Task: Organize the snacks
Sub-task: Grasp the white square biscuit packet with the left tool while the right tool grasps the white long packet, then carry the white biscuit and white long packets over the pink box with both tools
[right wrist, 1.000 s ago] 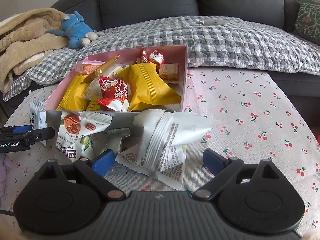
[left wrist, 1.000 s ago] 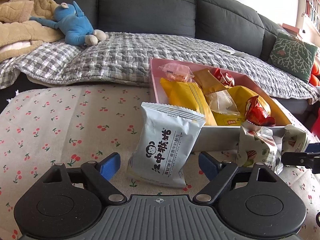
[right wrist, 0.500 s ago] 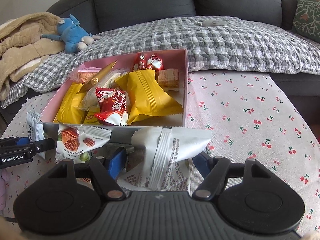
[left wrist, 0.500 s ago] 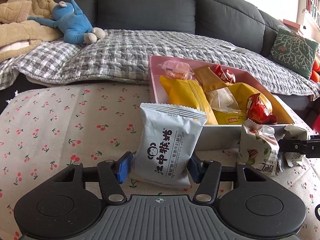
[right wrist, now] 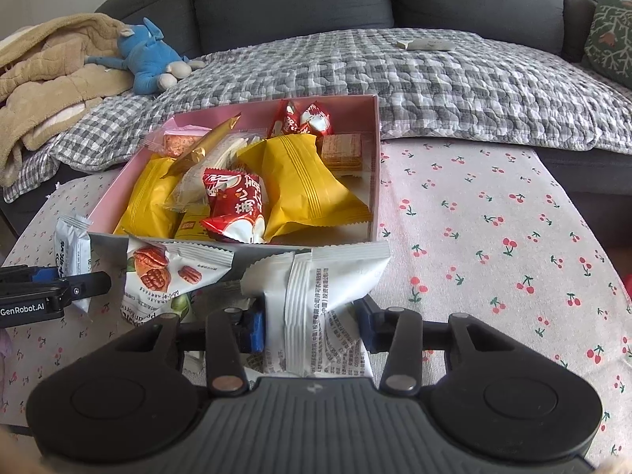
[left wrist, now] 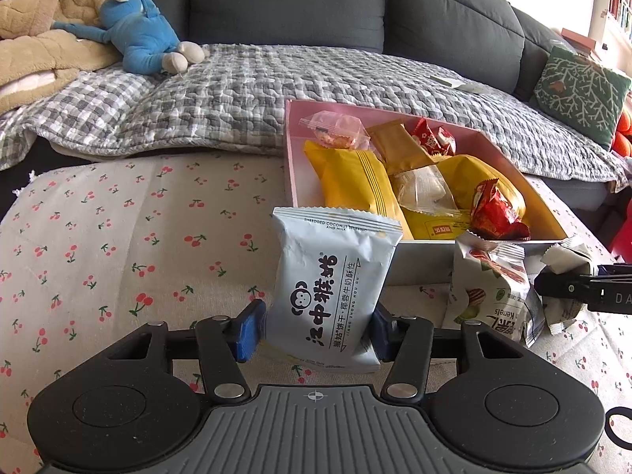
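Observation:
My left gripper is closing, its blue pads pressing both sides of an upright pale blue monkey-logo snack packet on the cherry-print cloth. In the right wrist view my right gripper is closing too, squeezing a white packet that stands back-side up between its pads. Both packets sit just in front of the pink box, which holds yellow, red and clear-wrapped snacks. A walnut-print packet leans on the box's front wall between the two grippers.
The cherry-print cloth stretches to the right of the box. Behind it is a dark sofa with a grey checked quilt, a blue plush toy, a beige blanket and a green cushion.
Both grippers' jaws have drawn in from wide apart until the pads meet their packets. The white packet is now squeezed and stands more upright. Neither hand has shifted much.

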`<state>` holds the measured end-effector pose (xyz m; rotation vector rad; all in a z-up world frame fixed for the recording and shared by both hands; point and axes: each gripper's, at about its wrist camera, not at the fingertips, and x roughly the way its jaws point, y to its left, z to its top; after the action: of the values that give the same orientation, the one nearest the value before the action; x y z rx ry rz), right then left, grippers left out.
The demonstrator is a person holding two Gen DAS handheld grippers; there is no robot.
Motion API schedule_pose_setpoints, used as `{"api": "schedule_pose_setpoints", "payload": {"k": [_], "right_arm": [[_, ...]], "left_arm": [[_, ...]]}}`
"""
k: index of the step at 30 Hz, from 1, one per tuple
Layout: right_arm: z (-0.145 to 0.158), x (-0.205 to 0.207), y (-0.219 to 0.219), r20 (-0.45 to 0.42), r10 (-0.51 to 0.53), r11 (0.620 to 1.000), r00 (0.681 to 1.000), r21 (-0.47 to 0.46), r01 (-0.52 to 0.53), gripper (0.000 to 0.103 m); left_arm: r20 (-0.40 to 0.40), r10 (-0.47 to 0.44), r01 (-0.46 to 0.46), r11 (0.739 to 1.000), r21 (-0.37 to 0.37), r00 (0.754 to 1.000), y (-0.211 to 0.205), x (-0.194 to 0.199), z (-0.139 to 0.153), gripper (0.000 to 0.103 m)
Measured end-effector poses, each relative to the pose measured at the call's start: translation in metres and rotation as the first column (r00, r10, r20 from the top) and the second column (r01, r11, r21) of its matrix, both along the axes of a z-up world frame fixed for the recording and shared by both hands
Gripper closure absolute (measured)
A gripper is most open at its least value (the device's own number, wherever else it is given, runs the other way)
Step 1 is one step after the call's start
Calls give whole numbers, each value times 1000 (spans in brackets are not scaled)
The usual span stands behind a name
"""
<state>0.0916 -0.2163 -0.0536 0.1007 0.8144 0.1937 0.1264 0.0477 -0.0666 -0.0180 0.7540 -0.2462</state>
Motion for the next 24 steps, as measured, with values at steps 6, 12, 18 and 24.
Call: {"api": "schedule_pose_setpoints", "payload": {"k": [6,12,18,24], "right_arm": [[3,-2,3,-11,10,1000,1000,-10,-10,63],[7,-3,8,-39,12,999,999,-38,-14,63],[13,-7,14,-42,28,998,999,-49,-30,63],[20,-11,18,-46,40,998,998,-53,-43,63]], "left_arm": [[-25,-12,12,1000,15,1000,-5,-6,5,51],[-46,-17,18,999,26,999,-9,-12,12,51],[-66,-22,24,999,30,998,-11,-17,17,51],[-77,-31,33,999,24,997,-14,-22,24,51]]}}
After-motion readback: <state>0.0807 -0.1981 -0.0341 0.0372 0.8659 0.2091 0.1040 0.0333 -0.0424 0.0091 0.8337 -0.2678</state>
